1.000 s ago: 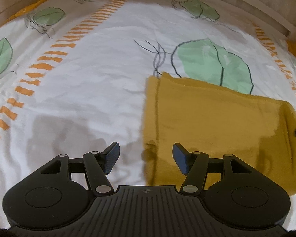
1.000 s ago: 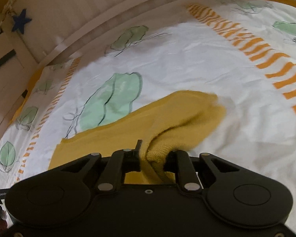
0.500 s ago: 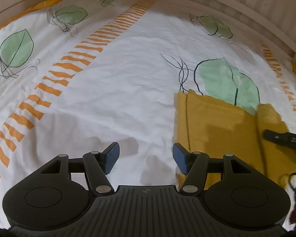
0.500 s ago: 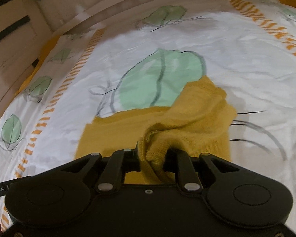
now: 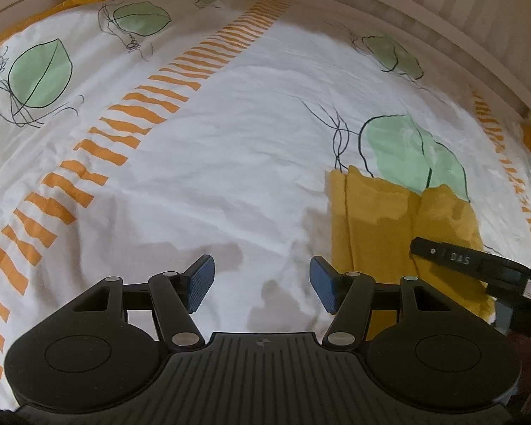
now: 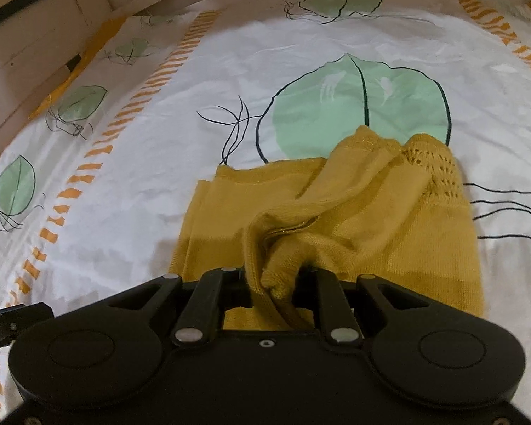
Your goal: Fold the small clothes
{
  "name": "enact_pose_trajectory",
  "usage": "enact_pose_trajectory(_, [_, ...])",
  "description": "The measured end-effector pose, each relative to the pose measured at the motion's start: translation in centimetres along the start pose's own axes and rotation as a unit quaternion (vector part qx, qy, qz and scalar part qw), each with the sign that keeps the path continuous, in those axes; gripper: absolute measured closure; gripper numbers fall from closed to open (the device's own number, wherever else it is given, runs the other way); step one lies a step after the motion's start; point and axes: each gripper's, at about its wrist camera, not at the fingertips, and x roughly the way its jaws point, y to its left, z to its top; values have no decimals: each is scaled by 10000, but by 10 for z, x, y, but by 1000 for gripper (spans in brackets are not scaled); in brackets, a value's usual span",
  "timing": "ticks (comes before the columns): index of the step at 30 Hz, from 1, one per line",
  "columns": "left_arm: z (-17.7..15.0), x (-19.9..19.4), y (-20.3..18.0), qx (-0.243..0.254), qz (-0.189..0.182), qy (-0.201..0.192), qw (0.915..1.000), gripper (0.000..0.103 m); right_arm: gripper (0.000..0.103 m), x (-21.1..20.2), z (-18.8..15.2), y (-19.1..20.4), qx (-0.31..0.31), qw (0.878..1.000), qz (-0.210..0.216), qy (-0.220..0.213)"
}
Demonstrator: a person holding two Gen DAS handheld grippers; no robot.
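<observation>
One soft, light mustard knit garment (image 6: 354, 212) lies on the bed (image 5: 230, 163); my right hand-held gripper (image 6: 278, 279) pinches its bunched edge, which droops and stretches. My left hand-held gripper (image 5: 260, 283) hangs open, empty, beside its free hem.

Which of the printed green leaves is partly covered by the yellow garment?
The large green leaf directly beyond the mustard knit garment; the other leaves lie uncovered.

left gripper (image 5: 262, 285) jaws apart, right gripper (image 6: 272, 276) jaws clamped
</observation>
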Motion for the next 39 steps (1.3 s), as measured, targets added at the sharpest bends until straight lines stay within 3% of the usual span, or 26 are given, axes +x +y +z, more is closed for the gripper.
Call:
enact_pose_trajectory(8, [0,-4,8,-142,-1,-25,9999,45,77,15,5,33,-440,9988,-188,101])
enact_pose_trajectory(12, [2,-4,11,-185,-6,-24,9998,45,45,27,5,46,-540,9979,168,311])
enact_pose_trajectory(18, [2,-1,11,-218,13,-6,9998,45,44,8,7,45,-347,9911,1282,-68])
enact_pose_trajectory(22, [1,2,7,-172,11,21,9998,45,44,-9,9,26,-60,9893,1425,-321])
enact_pose_trajectory(26, [-1,8,-1,-97,-117,66,9999,45,44,-23,2,2,-132,9915,1235,-375])
enact_pose_trajectory(29, [-4,14,-10,-51,-361,177,9992,45,43,-34,-14,-2,-647,9926,946,-388])
enact_pose_trajectory(32, [-6,18,-18,-18,-351,205,9992,45,43,-45,-42,3,-1396,9854,876,-432])
enact_pose_trajectory(39, [-8,22,-26,41,-252,225,9994,45,46,-48,-97,46,-3064,9463,802,-655])
